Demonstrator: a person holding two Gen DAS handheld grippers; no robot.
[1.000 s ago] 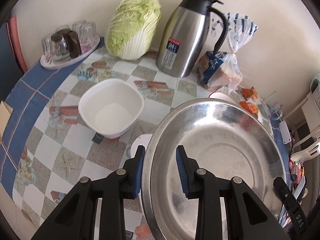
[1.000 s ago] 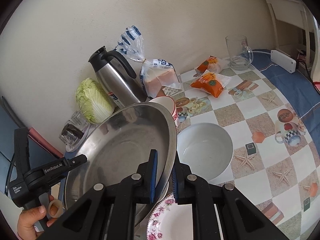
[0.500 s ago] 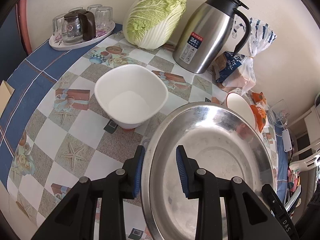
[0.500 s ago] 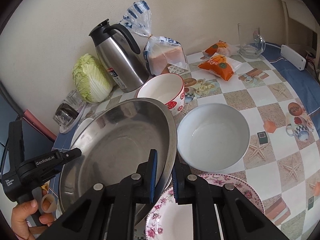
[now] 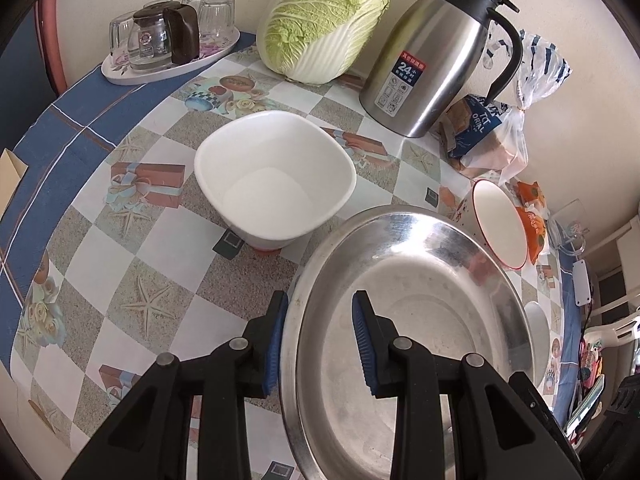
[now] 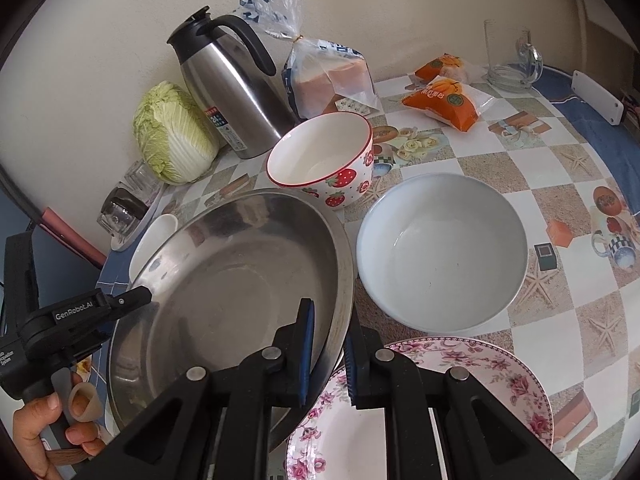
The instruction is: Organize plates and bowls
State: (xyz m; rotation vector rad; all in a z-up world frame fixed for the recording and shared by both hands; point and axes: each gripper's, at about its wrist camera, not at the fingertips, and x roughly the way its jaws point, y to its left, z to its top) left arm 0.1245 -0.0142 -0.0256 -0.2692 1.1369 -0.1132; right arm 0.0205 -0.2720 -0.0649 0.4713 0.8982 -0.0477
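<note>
Both tools — left tool (image 5: 316,340), right tool (image 6: 326,360) — clamp the steel basin (image 6: 240,280) rim; bowls and floral plate (image 6: 460,392) sit unstacked — sorting barely begun.

Steel basin (image 5: 420,320): polished metal, scuffed, mirror-bright at rim. Square bowl (image 5: 276,180): glossy white ceramic. Thermal jug (image 5: 432,60): brushed steel, black plastic lid; desk (image 5: 120,280) covering smooth, printed.

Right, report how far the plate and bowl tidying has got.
Nothing looks stacked yet. In hand: both grippers, left and right, clamp the steel basin by its rim. Left: square white bowl, strawberry bowl, round white bowl, floral plate sit separately.
</note>
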